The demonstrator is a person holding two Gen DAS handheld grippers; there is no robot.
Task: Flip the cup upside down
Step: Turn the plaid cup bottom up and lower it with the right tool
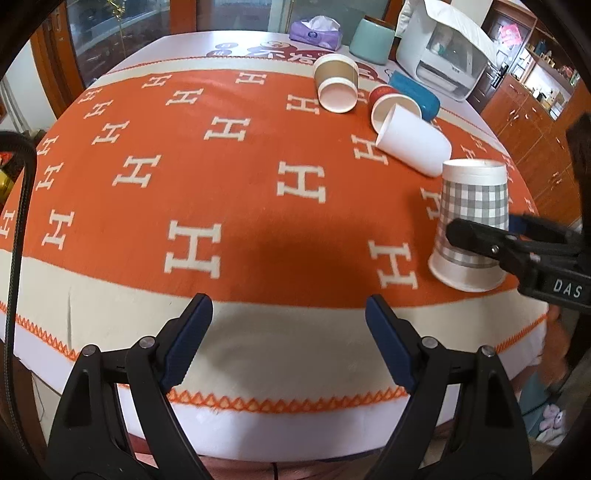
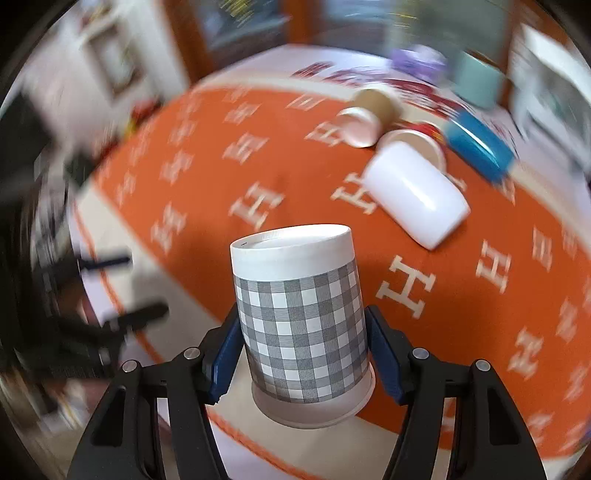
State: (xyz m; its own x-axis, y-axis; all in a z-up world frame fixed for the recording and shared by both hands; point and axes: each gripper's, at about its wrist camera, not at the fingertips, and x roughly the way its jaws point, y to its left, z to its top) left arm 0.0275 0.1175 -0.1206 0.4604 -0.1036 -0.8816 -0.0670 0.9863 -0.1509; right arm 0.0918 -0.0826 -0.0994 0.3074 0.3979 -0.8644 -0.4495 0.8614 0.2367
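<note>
A grey-checked paper cup point(image 2: 301, 328) is held mouth-down between the blue pads of my right gripper point(image 2: 301, 347), which is shut on it just above the orange cloth. In the left wrist view the same checked cup point(image 1: 471, 221) is at the right, base up and slightly tilted, with the right gripper's fingers point(image 1: 480, 240) across it. My left gripper point(image 1: 288, 332) is open and empty over the table's near edge. The right wrist view is blurred by motion.
Lying on the orange H-patterned cloth point(image 1: 221, 177) at the back right are a white cup point(image 1: 413, 142), a red cup point(image 1: 388, 105), a brown cup point(image 1: 336, 86) and a blue cylinder point(image 1: 417, 94). Behind stand a tissue pack point(image 1: 316, 31), a teal pot point(image 1: 371, 37) and a white appliance point(image 1: 443, 51).
</note>
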